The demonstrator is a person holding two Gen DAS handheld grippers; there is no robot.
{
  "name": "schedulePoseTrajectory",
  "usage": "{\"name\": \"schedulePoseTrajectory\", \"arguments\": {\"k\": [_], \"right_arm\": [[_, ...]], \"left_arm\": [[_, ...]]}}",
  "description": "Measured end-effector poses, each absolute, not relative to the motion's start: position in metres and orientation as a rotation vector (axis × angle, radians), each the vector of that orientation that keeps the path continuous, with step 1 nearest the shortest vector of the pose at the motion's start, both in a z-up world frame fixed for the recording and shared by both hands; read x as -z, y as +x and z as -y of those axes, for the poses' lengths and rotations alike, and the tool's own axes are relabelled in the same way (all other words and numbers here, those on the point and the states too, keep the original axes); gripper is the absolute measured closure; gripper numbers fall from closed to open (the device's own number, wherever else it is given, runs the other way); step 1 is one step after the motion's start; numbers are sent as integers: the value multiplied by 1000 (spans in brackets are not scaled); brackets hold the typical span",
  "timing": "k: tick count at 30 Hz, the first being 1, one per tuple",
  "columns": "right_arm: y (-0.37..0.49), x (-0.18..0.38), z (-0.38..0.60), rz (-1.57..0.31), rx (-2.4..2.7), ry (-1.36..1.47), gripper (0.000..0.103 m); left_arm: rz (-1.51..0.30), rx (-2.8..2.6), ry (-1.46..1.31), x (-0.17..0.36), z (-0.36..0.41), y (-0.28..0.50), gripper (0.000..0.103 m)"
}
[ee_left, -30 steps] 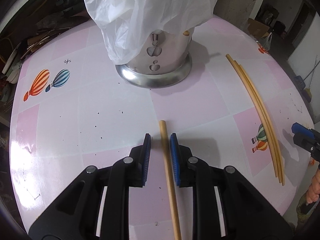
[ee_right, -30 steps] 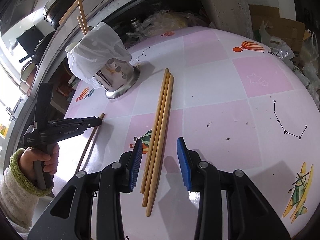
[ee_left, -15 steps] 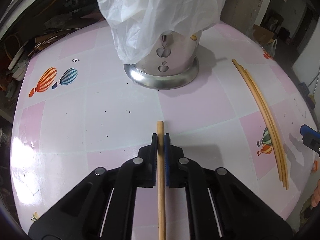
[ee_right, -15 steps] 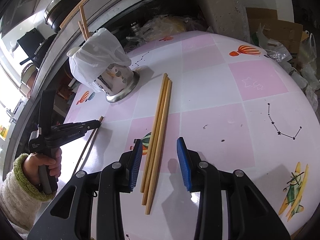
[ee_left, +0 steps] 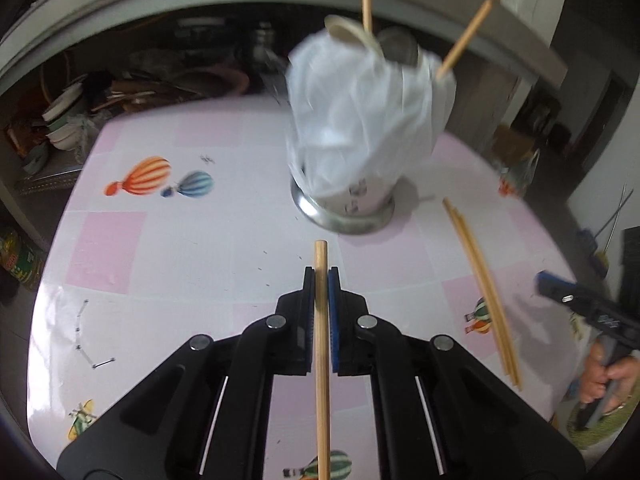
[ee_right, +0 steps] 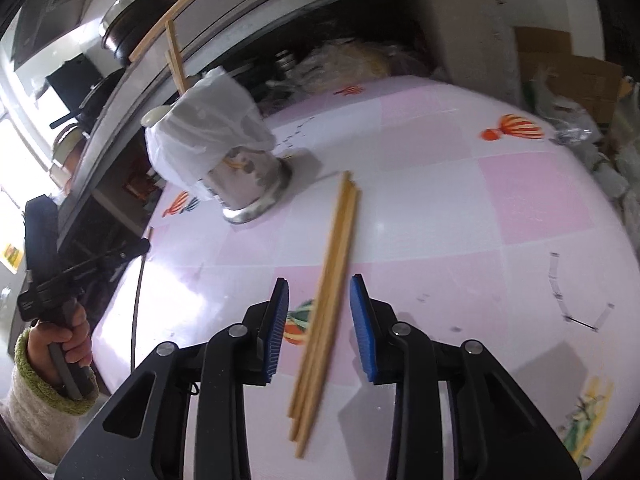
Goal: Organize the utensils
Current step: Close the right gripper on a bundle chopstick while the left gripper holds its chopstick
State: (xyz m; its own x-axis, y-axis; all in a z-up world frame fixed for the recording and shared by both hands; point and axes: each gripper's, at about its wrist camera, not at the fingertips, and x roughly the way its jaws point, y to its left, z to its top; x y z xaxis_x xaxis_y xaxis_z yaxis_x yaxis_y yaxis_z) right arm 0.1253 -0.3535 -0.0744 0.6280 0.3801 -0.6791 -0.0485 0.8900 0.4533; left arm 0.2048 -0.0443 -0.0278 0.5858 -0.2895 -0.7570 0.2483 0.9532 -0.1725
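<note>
A single wooden chopstick (ee_left: 321,344) was clamped between the blue pads of the left tool (ee_left: 320,280), its long axis running along the fingers and its blunt tip pointing ahead toward the metal utensil holder (ee_left: 352,204). The stick was seen lifted clear of the pink-and-white checked table (ee_left: 168,240) (in the right wrist view it hung as a thin dark line below the left tool (ee_right: 140,246)). A bundle of three chopsticks (ee_right: 326,292) lay flat on the table, its long axis stretching from near the camera away toward the holder (ee_right: 252,192), slightly slanted. The bundle was straddled by the right tool (ee_right: 319,304), whose jaws had just been closing; a gap was left on both sides, so nothing was gripped there. The holder stood upright at the far side of the table and was draped in a white plastic bag (ee_left: 368,120). Two chopsticks (ee_left: 464,40) and what appeared to be a pale spoon (ee_left: 352,32) were held inside it, sticking out of the top and leaning outward.
</note>
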Motion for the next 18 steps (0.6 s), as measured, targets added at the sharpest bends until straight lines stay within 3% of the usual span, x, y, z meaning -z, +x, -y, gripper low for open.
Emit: {"name": "schedulePoseTrajectory", "arguments": {"k": [18], "right_arm": [[166, 108, 313, -1022, -265, 321, 78]], "left_arm": [[-824, 307, -189, 10, 4, 182, 98]]}}
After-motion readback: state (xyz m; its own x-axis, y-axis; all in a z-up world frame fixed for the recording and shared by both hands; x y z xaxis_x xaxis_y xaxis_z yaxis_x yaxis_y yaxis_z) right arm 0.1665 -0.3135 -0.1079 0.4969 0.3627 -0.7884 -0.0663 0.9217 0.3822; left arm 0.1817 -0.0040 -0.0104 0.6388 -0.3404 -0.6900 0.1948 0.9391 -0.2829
